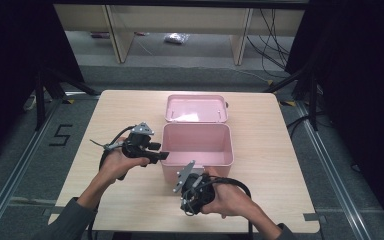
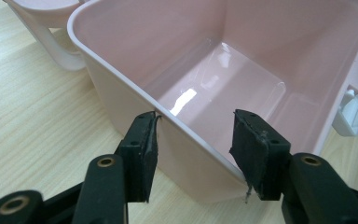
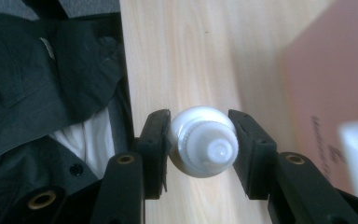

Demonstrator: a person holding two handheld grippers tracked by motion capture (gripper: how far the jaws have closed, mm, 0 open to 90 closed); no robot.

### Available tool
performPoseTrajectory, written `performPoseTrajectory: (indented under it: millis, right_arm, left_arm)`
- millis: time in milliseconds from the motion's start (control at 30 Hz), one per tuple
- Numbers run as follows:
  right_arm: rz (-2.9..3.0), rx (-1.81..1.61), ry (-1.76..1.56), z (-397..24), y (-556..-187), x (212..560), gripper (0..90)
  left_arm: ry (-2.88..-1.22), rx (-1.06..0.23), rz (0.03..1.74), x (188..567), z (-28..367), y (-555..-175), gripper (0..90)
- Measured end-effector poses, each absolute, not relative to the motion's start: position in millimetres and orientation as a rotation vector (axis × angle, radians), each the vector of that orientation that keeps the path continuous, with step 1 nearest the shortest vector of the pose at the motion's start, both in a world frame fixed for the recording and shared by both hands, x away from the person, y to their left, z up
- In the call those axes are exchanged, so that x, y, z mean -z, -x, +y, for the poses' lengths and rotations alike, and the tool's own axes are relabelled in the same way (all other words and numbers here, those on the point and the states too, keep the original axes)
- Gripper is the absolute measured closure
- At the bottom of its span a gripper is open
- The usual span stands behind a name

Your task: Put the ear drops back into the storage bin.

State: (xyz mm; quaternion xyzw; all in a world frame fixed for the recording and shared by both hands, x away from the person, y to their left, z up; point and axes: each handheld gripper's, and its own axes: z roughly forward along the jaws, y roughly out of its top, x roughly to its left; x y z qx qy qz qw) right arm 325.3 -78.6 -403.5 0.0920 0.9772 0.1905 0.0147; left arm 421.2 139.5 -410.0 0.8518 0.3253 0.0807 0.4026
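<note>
Right gripper (image 3: 199, 147): jaws part-closed, pads clamped on the two sides of a white capped bottle (image 3: 204, 145), cap end toward the camera, held above the table (image 1: 260, 200) just in front of the near wall of the pink box (image 1: 196, 131). Left gripper (image 2: 196, 144): jaws about half open, straddling the left rim of the box at its near corner, one pad close against the outer wall, the other hanging inside clear of it; nothing clamped. Box interior bare, nothing inside; pink lid (image 1: 196, 107) lying open just behind. Risks: rounded bottle slipping or swivelling between flat pads; bottle striking the near rim during the lift if carried too low; box sliding when bumped, given the unclamped left jaws.
</note>
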Motion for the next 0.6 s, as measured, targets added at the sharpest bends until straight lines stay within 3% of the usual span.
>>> performPoseTrajectory:
  millis: [600]
  right_arm:
    - [2.981, -0.681, -0.365, -126.3, -335.4, 348.5, 60.5]
  left_arm:
    - [-2.156, -0.204, 0.819, 409.9, 139.0, -421.2, 50.5]
